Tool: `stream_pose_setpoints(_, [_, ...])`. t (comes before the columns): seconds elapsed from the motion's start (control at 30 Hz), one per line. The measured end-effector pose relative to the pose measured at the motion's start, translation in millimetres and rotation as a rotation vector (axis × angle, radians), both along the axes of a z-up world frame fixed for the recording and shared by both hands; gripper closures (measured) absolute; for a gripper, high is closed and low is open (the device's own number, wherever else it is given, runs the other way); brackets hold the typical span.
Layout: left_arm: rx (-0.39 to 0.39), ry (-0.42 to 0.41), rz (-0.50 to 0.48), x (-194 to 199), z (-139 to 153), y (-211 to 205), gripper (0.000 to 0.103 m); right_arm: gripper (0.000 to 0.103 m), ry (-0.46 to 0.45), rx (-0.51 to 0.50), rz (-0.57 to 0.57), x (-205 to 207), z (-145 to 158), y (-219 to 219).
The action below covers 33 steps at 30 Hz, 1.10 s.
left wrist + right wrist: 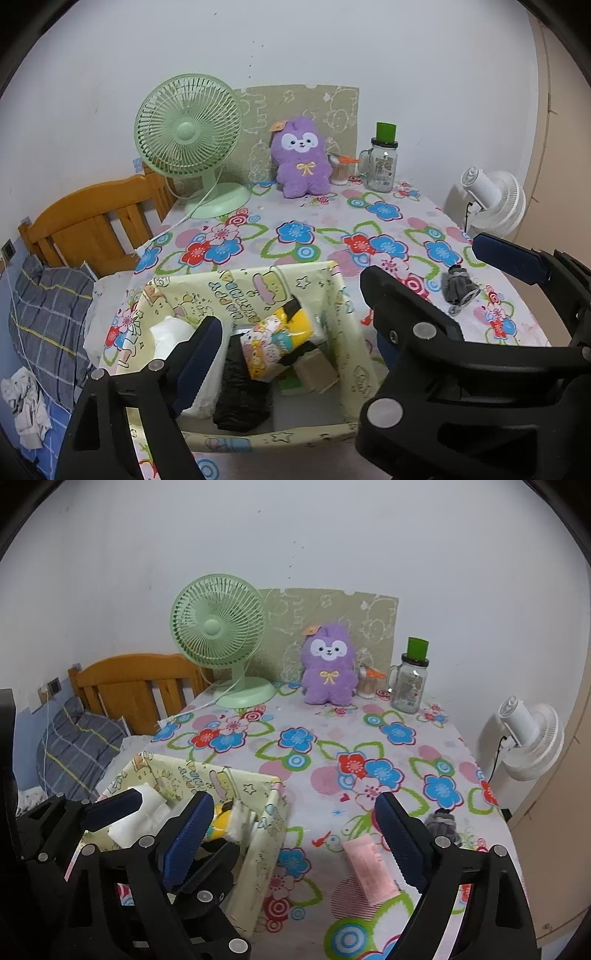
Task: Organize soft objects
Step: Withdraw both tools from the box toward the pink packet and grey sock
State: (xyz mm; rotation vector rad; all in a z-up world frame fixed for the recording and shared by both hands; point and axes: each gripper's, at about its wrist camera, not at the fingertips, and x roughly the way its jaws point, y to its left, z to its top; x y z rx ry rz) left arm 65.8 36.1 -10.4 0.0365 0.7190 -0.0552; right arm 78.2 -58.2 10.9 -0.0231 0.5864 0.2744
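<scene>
A cream cartoon-print box (pixel 343 332) (pixel 258 849) stands at the near left of the flowered table. In it lie a white tissue pack (pixel 166 332), a black bundle (pixel 240 387) and a yellow cartoon pouch (pixel 277 343). My left gripper (pixel 299 332) hangs open over the box, nothing between its pads. My right gripper (pixel 295 801) (pixel 424 258) is open beside the box's right wall, over bare cloth. A grey rolled sock (pixel 458 288) (pixel 443 823) and a pink packet (pixel 369 867) lie right of the box. A purple plush (pixel 301 158) (pixel 327 664) sits against the back wall.
A green desk fan (pixel 188 136), a glass jar with a green lid (pixel 382 162) and a small swab holder (pixel 338 170) line the table's back. A wooden bed headboard (pixel 92 221) and a plaid pillow (pixel 48 314) lie left; a white fan (pixel 495 199) stands right.
</scene>
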Motion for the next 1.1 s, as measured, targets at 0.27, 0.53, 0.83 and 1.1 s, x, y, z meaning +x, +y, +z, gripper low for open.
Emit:
stream_pose_setpoints(0.27, [-0.009,-0.023,-0.006,-5.6,8.4,-16.1,0.014,0.008,-0.016,0.013,-0.008,-6.7,6.8,-19.0])
stream_pose_setpoints(0.53, [0.004,-0.047,-0.012,-11.2,17.8,-34.1,0.014,0.006,-0.035,0.023,-0.017,-12.8,14.3,-37.4])
stream_pose_setpoints(0.83, [0.002,-0.061,-0.034,-17.0,24.8,-56.2,0.014,0.005,-0.056,0.028,-0.038,-21.0,20.6,-60.9])
stream_pose_setpoints(1.1, [0.002,-0.071,-0.054,-20.0,28.8,-76.7,0.013,0.004,-0.065,0.035,-0.059,-26.6,22.7,-81.5])
